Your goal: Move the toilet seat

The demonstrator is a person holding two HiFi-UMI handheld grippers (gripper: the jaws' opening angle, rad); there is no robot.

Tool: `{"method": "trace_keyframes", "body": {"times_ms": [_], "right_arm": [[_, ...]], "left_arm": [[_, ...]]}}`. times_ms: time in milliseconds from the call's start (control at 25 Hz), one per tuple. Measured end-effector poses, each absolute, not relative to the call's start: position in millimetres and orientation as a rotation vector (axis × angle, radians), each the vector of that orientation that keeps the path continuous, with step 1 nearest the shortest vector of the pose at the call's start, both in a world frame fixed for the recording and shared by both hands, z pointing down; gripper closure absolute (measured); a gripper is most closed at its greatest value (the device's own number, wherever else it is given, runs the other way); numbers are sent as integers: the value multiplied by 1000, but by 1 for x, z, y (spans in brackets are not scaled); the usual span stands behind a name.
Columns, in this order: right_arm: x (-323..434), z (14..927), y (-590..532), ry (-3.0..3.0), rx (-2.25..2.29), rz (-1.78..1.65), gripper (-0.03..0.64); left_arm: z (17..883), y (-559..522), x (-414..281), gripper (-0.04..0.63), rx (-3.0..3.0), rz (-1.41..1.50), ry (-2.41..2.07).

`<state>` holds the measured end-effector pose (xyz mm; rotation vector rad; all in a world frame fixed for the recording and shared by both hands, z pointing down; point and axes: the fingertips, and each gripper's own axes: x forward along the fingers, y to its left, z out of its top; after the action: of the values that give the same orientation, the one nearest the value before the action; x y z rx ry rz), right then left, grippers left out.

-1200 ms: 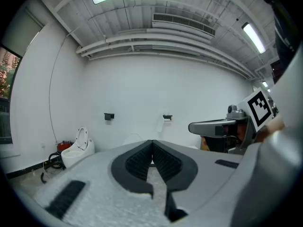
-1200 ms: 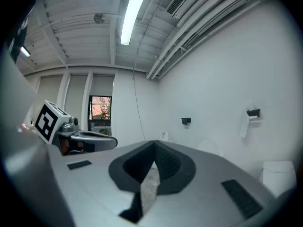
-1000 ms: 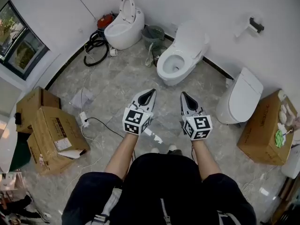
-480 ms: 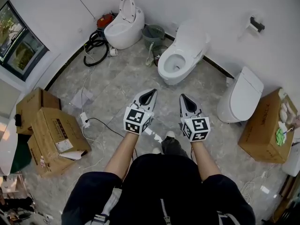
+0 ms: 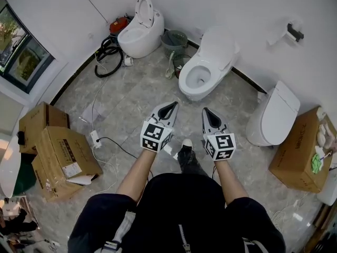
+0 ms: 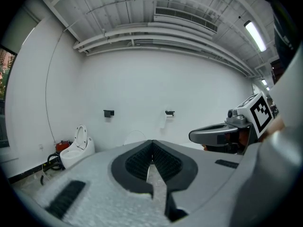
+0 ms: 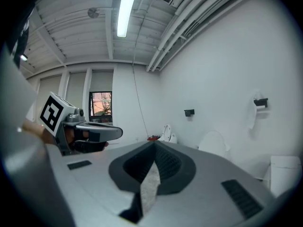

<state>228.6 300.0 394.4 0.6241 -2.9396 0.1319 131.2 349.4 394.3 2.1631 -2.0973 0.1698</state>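
The person stands on the floor in front of the middle toilet, near it but not touching it. Both hands are held out low and point at it. I think that is so they are ready to reach once the person is close enough.

The left gripper is squeezed together with nothing in it, and the right gripper is the same (each one's own camera shows its two pads meeting, with only wall past them).

The toilet seat looks to lie round the open bowl of the middle toilet. The lid is tipped up behind it against the wall. Left of the middle toilet sits a bin, and to its right is a closed toilet.

My guess is the job has not begun. The grippers must open before they can take the seat.
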Motion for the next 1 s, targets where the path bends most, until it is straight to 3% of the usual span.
{"method": "trace_keyframes", "body": {"times_ms": [600, 1000], "right_arm": [[118, 394, 131, -2945, 536, 152, 614], [88, 397, 71, -2944, 524, 169, 613]], "left_arm": [[388, 188, 29, 592, 2114, 211, -2140], [388, 126, -6, 592, 2097, 200, -2143]]}}
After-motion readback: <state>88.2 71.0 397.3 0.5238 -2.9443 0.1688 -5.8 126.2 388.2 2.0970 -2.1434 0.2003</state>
